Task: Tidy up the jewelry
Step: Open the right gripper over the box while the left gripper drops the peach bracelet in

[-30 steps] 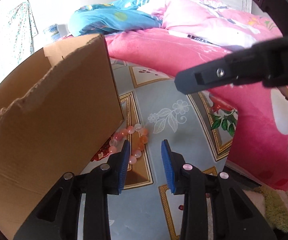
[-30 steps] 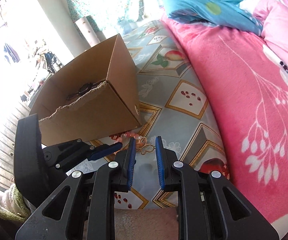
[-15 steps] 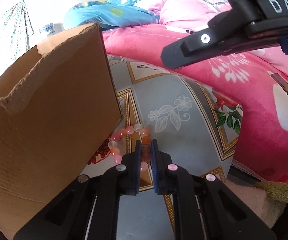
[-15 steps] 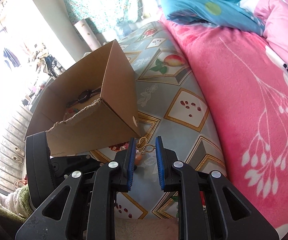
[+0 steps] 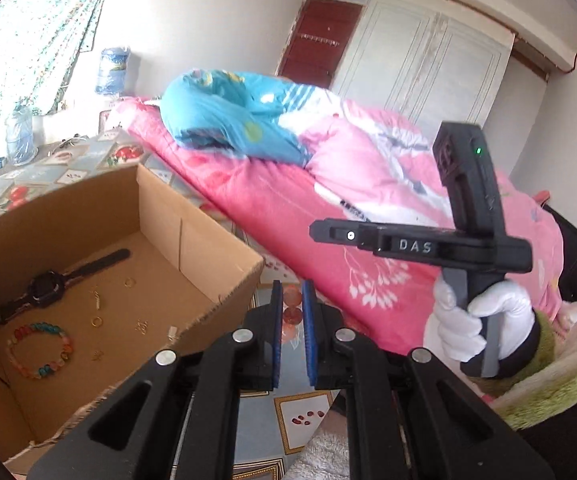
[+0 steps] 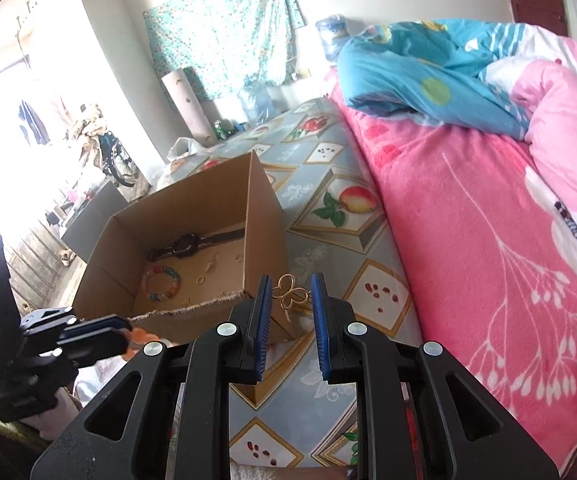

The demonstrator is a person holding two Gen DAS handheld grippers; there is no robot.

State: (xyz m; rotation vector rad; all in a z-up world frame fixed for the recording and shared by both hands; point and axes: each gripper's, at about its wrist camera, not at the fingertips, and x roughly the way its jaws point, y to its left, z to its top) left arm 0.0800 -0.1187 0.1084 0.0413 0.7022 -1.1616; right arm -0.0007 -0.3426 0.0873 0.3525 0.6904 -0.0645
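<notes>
Inside the open cardboard box (image 5: 100, 216) a black watch (image 5: 48, 288), a multicoloured bead bracelet (image 5: 40, 350) and several small gold pieces (image 5: 96, 321) are already laid, so a good part of the sorting can be judged done. Two items remain outside it, both off the desk (image 6: 328, 208). The left gripper (image 5: 289, 300) is seen with its fingers nearly closed on an orange-pink bead bracelet (image 5: 291, 304), held just beyond the box's torn near corner. The right gripper (image 6: 287, 292) is seen with its fingers narrowly parted and a gold wire butterfly ornament (image 6: 290, 296) spanning the gap between them, apparently gripped, just beside the box's right wall. What is left is judged to be carrying both pieces over the rim and releasing them inside. The box mouth is wide and unobstructed from above, though the near edge is ragged and dangling beads could be snagged there. To the right, room is bounded by the pink blanket (image 6: 488, 240) on the bed; the two grippers are set close together, so entry one at a time would be safer.
</notes>
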